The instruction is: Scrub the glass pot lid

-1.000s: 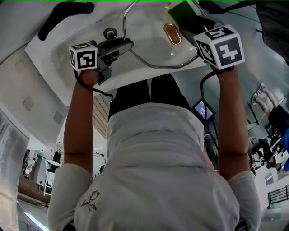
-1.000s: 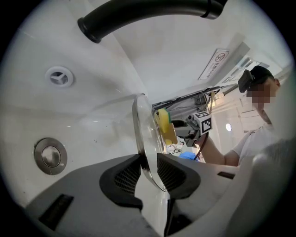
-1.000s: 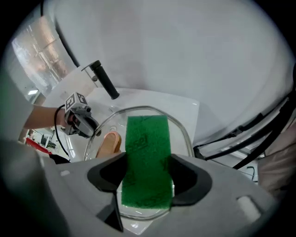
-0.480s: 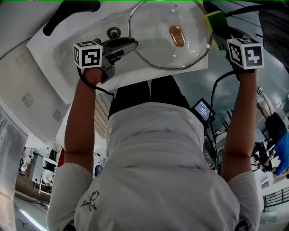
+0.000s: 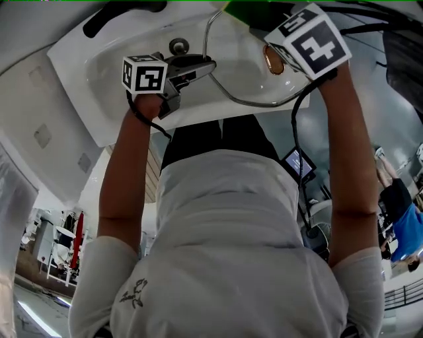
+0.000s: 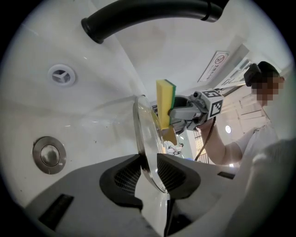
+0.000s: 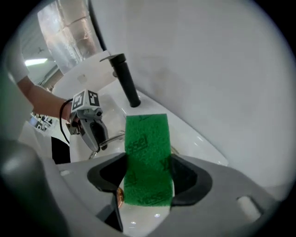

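The glass pot lid [image 5: 228,92] stands in the white sink, its copper knob [image 5: 272,61] beside my right gripper's cube. My left gripper [image 5: 205,66] is shut on the lid's rim. In the left gripper view the lid [image 6: 145,134] shows edge-on between the pads of the left gripper [image 6: 149,173]. My right gripper [image 5: 264,20] is shut on a green-and-yellow sponge [image 5: 254,8] over the lid's far part. In the right gripper view the sponge [image 7: 147,157] fills the gap of the right gripper [image 7: 148,178], green face showing, above the knob [image 7: 119,196].
The sink basin [image 5: 99,72] holds a drain [image 5: 177,46] just left of the lid. A black faucet [image 5: 122,16] arches over the basin's far side, and its spout [image 6: 148,14] hangs above the lid. An overflow hole [image 6: 61,75] sits in the basin wall.
My right gripper with the sponge swung out to the lid's right edge and has come back left over the lid. The left gripper has kept its hold on the rim.
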`<state>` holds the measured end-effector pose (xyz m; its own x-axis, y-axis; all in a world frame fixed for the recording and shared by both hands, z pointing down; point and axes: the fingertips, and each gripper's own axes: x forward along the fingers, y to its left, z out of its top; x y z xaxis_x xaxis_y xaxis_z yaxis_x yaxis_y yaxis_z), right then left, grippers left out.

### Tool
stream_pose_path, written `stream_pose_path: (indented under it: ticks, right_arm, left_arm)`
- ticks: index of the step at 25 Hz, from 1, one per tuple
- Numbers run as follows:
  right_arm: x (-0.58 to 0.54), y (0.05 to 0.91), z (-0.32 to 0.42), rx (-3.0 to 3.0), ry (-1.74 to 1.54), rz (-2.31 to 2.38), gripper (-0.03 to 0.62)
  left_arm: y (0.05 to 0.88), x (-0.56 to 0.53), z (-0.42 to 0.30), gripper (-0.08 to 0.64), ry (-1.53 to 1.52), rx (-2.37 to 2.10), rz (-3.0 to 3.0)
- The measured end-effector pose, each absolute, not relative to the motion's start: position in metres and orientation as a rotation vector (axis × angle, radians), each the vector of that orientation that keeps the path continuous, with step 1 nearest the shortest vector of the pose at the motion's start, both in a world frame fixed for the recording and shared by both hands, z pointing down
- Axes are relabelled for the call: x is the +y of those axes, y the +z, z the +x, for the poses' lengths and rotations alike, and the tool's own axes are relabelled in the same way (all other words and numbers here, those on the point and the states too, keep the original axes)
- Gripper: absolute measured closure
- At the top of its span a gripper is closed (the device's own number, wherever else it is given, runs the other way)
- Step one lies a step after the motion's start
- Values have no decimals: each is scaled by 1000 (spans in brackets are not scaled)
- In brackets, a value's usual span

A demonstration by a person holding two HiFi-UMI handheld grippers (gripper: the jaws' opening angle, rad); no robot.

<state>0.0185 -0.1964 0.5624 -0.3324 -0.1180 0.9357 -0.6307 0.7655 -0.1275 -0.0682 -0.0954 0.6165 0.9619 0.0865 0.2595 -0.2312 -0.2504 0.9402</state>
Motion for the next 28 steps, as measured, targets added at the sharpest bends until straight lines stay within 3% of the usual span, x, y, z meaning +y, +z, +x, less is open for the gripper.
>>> stream_pose_path:
  ticks: [6,11,28]
  right_arm:
    - [-167,575,-48,-1880,536,402,301]
    - [-167,582,-42,-1837,447,397,302]
    - [-186,594,173,-1650,829,900,302]
  left_arm:
    - [616,-95,-69,449,300,-107,1801]
    - [615,-96,-68,451,290,-106,1801]
    - [617,-96,-69,453,279,-117,1793]
